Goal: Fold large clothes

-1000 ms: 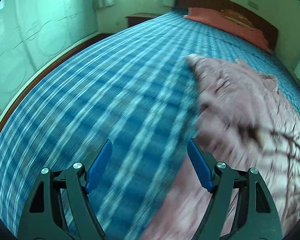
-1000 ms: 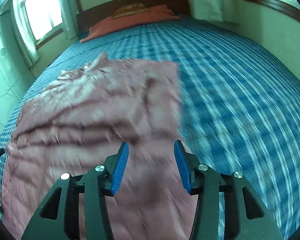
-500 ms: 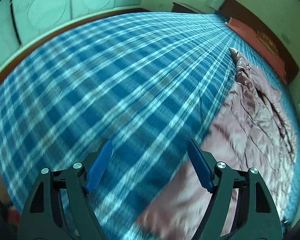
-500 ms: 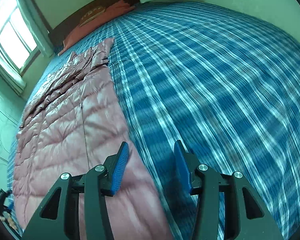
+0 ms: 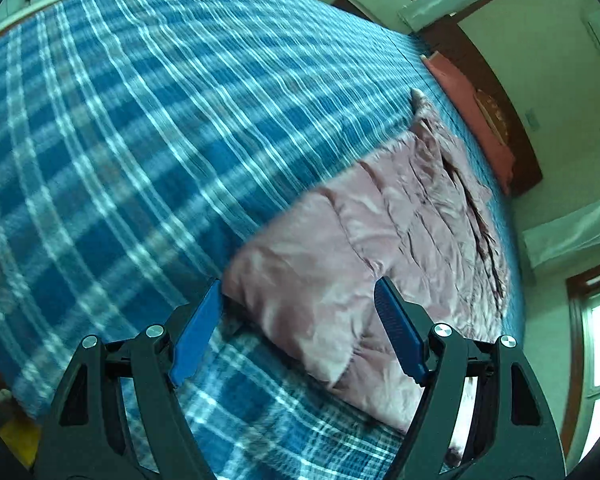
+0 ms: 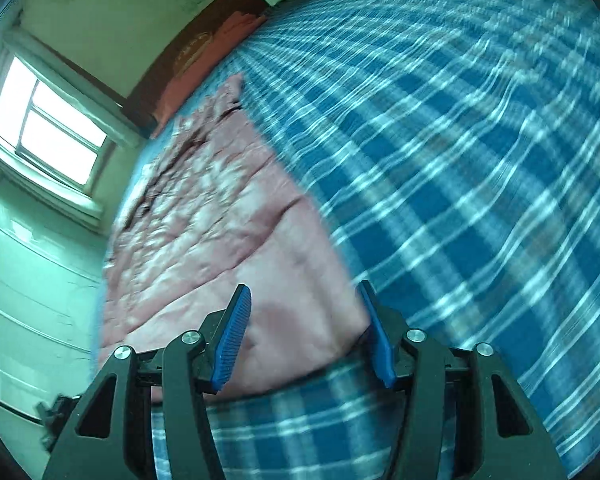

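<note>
Both my jaws stand apart, gripping nothing. My left gripper [image 5: 298, 322] hangs over the near corner of the dusty-pink quilted puffer garment [image 5: 384, 236], which lies flat on the bed with the blue-and-white plaid cover [image 5: 140, 128]; the corner sits between the blue pads, the left pad just beside its edge, contact unclear through motion blur. My right gripper [image 6: 304, 332] straddles the garment's [image 6: 204, 216] other near corner, hem between the pads, plaid cover [image 6: 480, 160] spreading to the right of the jaws. The garment runs away from both jaws toward a salmon-red pillow [image 5: 468, 112] by the dark wooden headboard [image 6: 160, 64]. A bright window [image 6: 48, 128] shows far left of my right jaws.
</note>
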Action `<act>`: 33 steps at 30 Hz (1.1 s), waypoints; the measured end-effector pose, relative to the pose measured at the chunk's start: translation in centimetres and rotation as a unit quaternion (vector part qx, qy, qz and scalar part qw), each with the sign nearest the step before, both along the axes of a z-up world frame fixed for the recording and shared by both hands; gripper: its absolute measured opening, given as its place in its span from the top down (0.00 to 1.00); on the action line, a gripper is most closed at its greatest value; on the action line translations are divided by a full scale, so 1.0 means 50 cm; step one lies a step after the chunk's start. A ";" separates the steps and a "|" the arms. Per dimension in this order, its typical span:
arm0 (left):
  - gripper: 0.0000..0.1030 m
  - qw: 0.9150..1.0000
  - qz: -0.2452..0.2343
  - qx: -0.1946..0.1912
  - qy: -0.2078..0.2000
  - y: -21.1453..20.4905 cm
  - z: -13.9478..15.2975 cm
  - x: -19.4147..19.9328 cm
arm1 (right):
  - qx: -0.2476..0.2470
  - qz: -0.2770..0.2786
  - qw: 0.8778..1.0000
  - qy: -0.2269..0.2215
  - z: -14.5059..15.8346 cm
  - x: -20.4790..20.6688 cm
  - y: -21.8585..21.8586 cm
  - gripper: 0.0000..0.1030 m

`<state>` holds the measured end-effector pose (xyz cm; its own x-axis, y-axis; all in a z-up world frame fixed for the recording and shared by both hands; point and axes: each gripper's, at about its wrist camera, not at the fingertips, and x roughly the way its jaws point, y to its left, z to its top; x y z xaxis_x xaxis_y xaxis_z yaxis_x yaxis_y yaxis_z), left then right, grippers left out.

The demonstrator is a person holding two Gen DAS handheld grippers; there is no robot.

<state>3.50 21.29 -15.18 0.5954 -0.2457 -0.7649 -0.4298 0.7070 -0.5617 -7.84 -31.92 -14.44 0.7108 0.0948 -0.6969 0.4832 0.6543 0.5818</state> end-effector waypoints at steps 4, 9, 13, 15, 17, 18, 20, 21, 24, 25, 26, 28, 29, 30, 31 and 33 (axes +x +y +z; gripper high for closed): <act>0.25 1.000 0.005 0.003 -0.013 -0.012 0.000 0.011 | 0.018 0.008 0.999 -0.034 0.005 0.014 0.023 0.45; 0.25 1.000 0.008 -0.010 -0.021 -0.009 -0.002 0.034 | 0.056 0.010 0.997 -0.055 -0.012 0.058 0.034 0.45; 0.25 1.000 0.003 -0.013 -0.026 -0.012 -0.009 0.054 | 0.065 0.004 0.996 -0.064 -0.019 0.084 0.037 0.48; 0.25 1.000 -0.005 -0.010 -0.028 -0.019 -0.010 0.060 | 0.065 0.003 0.996 -0.065 -0.018 0.094 0.038 0.54; 0.27 0.999 -0.017 -0.013 -0.034 -0.028 -0.007 0.058 | 0.069 0.001 0.995 -0.066 -0.019 0.096 0.037 0.55; 0.28 0.999 -0.024 -0.015 -0.035 -0.033 -0.006 0.053 | 0.072 0.001 0.995 -0.066 -0.018 0.099 0.034 0.56; 0.31 0.998 -0.037 -0.022 -0.039 -0.044 -0.008 0.045 | 0.072 0.001 0.995 -0.063 -0.020 0.096 0.036 0.58; 0.31 0.998 -0.042 -0.024 -0.037 -0.049 -0.012 0.045 | 0.072 0.001 0.995 -0.062 -0.022 0.089 0.032 0.59; 0.41 0.998 -0.039 -0.031 -0.040 -0.047 -0.019 0.063 | 0.071 -0.002 0.996 -0.059 -0.029 0.082 0.027 0.66; 0.52 0.998 -0.033 -0.036 -0.044 -0.043 -0.021 0.073 | 0.072 -0.003 0.996 -0.059 -0.031 0.079 0.025 0.69; 0.68 0.998 -0.034 -0.041 -0.044 -0.040 -0.024 0.082 | 0.075 -0.006 0.995 -0.061 -0.032 0.081 0.021 0.76; 0.85 0.996 -0.041 -0.062 -0.048 -0.036 -0.029 0.092 | 0.085 -0.008 0.994 -0.071 -0.030 0.081 0.015 0.82; 0.88 0.996 -0.041 -0.064 -0.050 -0.036 -0.029 0.094 | 0.086 -0.008 0.993 -0.078 -0.025 0.080 0.013 0.84; 0.90 0.996 -0.042 -0.064 -0.053 -0.035 -0.026 0.094 | 0.087 -0.007 0.993 -0.083 -0.021 0.081 0.010 0.86; 0.93 0.995 -0.044 -0.063 -0.061 -0.033 -0.018 0.091 | 0.089 -0.005 0.992 -0.089 -0.016 0.080 0.008 0.87; 0.94 0.994 -0.046 -0.063 -0.074 -0.029 -0.004 0.083 | 0.095 -0.004 0.990 -0.105 -0.004 0.075 0.007 0.89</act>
